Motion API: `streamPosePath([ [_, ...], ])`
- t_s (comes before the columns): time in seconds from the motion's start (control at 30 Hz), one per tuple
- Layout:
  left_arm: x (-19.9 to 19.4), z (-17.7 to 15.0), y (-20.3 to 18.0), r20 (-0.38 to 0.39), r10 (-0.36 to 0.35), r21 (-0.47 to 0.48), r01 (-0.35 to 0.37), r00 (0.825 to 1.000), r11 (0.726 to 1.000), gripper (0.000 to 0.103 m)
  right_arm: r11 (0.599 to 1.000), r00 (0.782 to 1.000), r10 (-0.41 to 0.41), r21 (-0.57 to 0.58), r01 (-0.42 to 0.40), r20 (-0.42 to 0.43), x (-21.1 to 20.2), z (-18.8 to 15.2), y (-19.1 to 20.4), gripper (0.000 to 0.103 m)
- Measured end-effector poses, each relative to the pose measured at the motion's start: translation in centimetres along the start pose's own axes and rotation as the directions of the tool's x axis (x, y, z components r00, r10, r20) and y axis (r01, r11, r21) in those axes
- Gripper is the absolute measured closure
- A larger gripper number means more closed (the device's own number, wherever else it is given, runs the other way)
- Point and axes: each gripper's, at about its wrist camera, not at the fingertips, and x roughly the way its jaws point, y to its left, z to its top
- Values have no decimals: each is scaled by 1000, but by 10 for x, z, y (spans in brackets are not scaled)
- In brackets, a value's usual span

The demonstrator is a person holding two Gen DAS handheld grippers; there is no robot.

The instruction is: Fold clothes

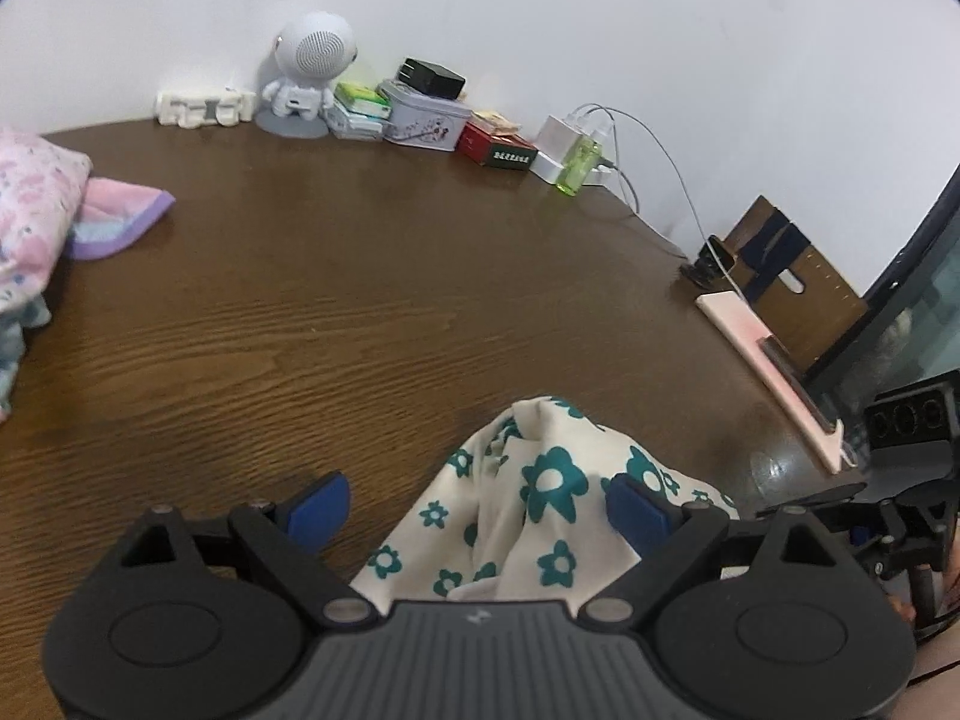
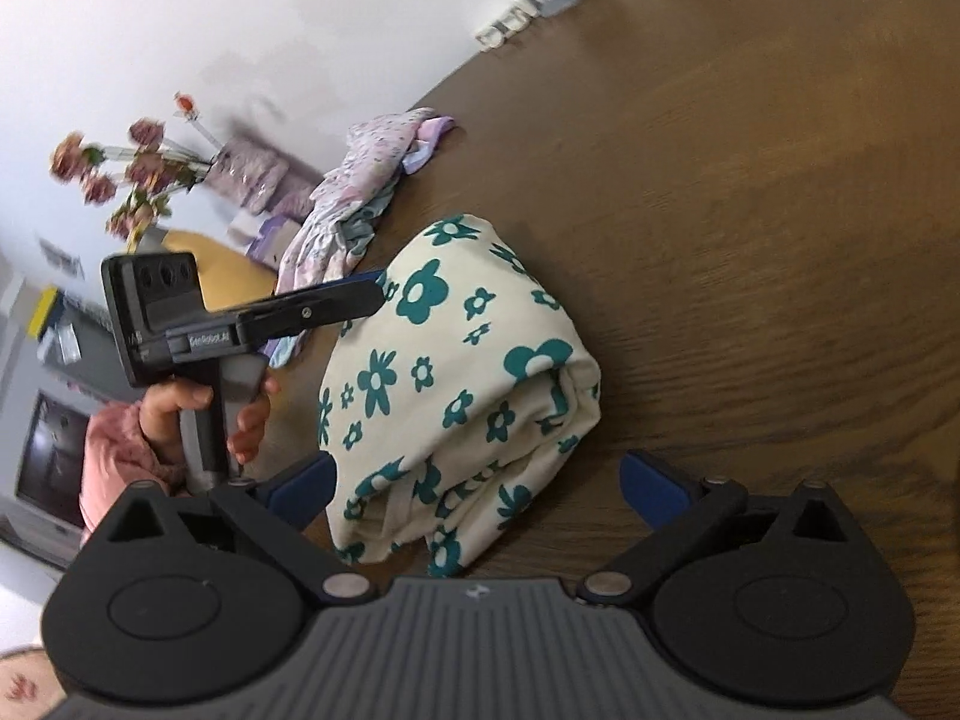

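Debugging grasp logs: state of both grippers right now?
Left gripper: open, holding nothing, floral garment between its fingers.
Right gripper: open, holding nothing.

Each gripper (image 1: 477,504) is made of black plastic with a grey ribbed middle, round silver screws and blue pads (image 2: 306,483). A pink fuzzy sleeve (image 2: 114,462) is worn above a bare hand (image 2: 198,414).

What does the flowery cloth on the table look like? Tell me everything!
The flowery cloth is cream, soft-looking fabric printed with big and small teal flowers. It is folded into a thick, slightly puffy bundle with layered edges at one end, lying flat on the brown wooden table. Both grippers are open around it, and neither is pinching it.
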Motion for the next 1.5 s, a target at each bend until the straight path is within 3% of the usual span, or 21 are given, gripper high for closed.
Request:
streamPosePath([
  [0.33,9,-5,13,-12,-67,-60,66,998,996,12,996,999,38,75,-40,24,18,-3,9,1],
  [0.47,8,-10,11,-5,-78,-92,78,997,993,23,995,999,34,95,-37,37,24,2,7,3],
  [0.57,7,-14,9,0,-87,-117,86,996,989,33,994,998,28,109,-33,47,28,6,5,16],
  [0.6,7,-16,8,4,-90,-134,90,996,987,38,993,998,25,113,-31,51,30,8,4,26],
  [0.7,5,-25,4,24,-92,-188,95,995,978,44,992,998,19,127,-27,61,34,12,2,49],
  [0.73,3,-27,3,32,-84,-198,88,996,976,44,991,998,17,132,-25,64,35,13,1,51],
  [0.93,-10,-38,-3,77,-28,-263,47,997,964,43,996,998,14,90,-19,62,46,26,2,52],
  [1.0,-14,-42,-5,91,-9,-284,34,996,958,33,996,998,20,87,-25,55,46,29,0,50],
  [1.2,-25,-45,-6,118,31,-314,8,993,949,25,998,999,12,67,-16,50,31,26,-1,27],
  [1.33,-24,-42,-2,101,24,-315,9,995,949,25,996,999,33,76,-36,43,24,17,-4,25],
  [1.5,-15,-46,-1,99,-26,-323,57,995,945,32,995,996,66,75,-71,60,32,14,-3,29],
])
